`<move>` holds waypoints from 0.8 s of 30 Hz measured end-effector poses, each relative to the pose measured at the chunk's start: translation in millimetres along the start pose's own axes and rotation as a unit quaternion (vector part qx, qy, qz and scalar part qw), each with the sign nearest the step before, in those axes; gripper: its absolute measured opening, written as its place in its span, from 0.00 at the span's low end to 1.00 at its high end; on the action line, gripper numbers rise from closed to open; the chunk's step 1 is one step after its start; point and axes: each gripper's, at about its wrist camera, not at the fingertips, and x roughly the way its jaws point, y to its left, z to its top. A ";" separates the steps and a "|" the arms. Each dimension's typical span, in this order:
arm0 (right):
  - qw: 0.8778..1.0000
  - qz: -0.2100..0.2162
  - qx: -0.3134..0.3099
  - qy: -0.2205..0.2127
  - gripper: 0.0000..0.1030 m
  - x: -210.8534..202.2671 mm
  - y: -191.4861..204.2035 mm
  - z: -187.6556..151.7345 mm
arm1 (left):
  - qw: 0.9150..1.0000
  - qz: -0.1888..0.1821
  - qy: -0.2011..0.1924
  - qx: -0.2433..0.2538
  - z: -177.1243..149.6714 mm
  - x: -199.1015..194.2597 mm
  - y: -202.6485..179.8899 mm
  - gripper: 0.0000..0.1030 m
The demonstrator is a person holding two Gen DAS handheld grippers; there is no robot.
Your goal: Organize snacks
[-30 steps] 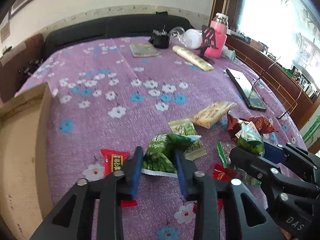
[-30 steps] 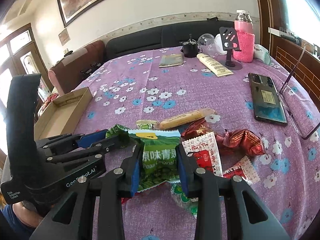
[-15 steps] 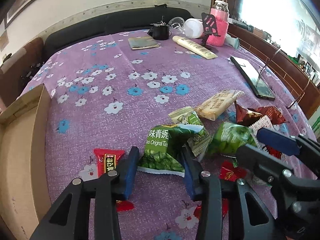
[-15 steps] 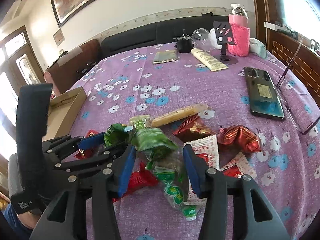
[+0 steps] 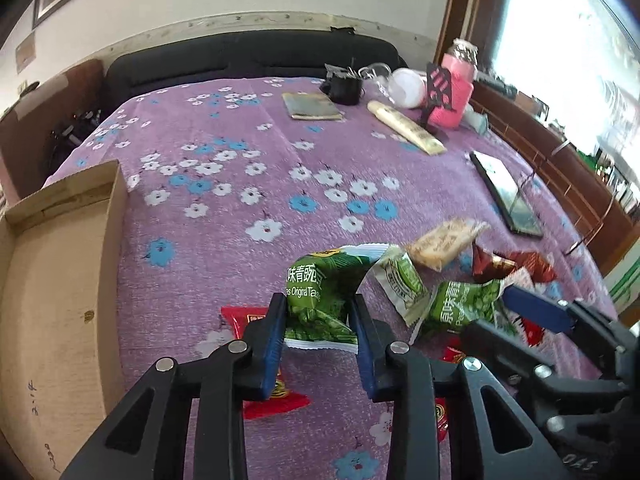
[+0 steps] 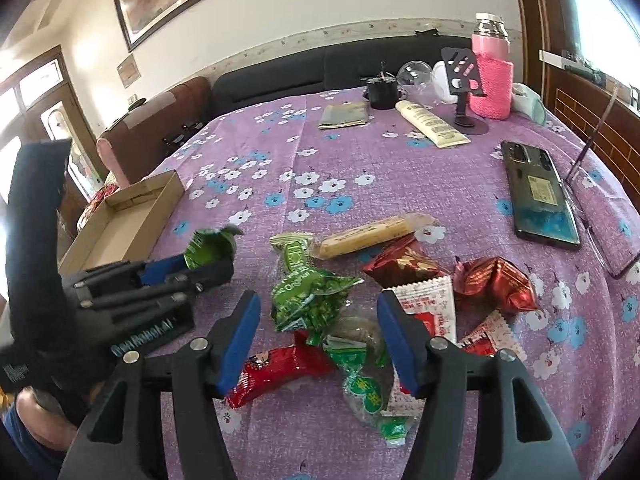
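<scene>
Two grippers work a scatter of wrapped snacks on a surface under a purple flowered cloth (image 6: 360, 160). The left gripper (image 5: 318, 312) has its blue pads closing on a green pea packet (image 5: 320, 300), pinching its lower half so that the bag stands up out of the jaws, its printed face toward the camera and its top edge curling away. In the right wrist view the same green pea packet (image 6: 210, 246) shows as a crumpled tuft poking from the left gripper (image 6: 192, 266), raised off the cloth.

Left of that hand lies the open cardboard box (image 5: 52, 280), its near wall running away from the camera along the cloth's edge. Judged from the task, the box is the likely destination, and the left hand is much the nearer of the two: the packet would need to travel sideways to the left, over the box's low wall (image 5: 116, 216), with little to clear but a red sweet wrapper (image 5: 244, 318) lying just beside the jaws.

The right gripper (image 6: 318, 344) has its jaws opening and grips nothing. A second green pea bag (image 6: 310, 300) lies loose on the cloth between and just ahead of its pads, crumpled, among the pile of red wrappers (image 6: 280, 368) and a pale long biscuit bar (image 6: 368, 234) farther off. That hand sits well apart from the box, with the left gripper between them.
</scene>
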 end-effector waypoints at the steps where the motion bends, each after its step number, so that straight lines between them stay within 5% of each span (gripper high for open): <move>1: 1.000 -0.004 -0.011 -0.001 0.61 2.5 3.8 1.1 | 1.000 0.001 -0.006 -0.002 0.9 -2.8 0.6 0.32; 6: 0.996 -0.051 -0.078 -0.004 0.63 16.4 24.0 -0.8 | 1.000 0.001 -0.016 0.003 2.3 -8.1 -2.2 0.32; 10: 0.998 -0.036 -0.058 -0.010 0.50 12.7 15.0 -0.3 | 1.000 0.001 -0.021 -0.002 3.2 -11.3 0.8 0.32; 24: 0.999 -0.014 -0.034 -0.026 0.47 -0.6 10.3 -1.7 | 0.999 -0.003 -0.036 -0.016 8.6 -22.4 9.1 0.32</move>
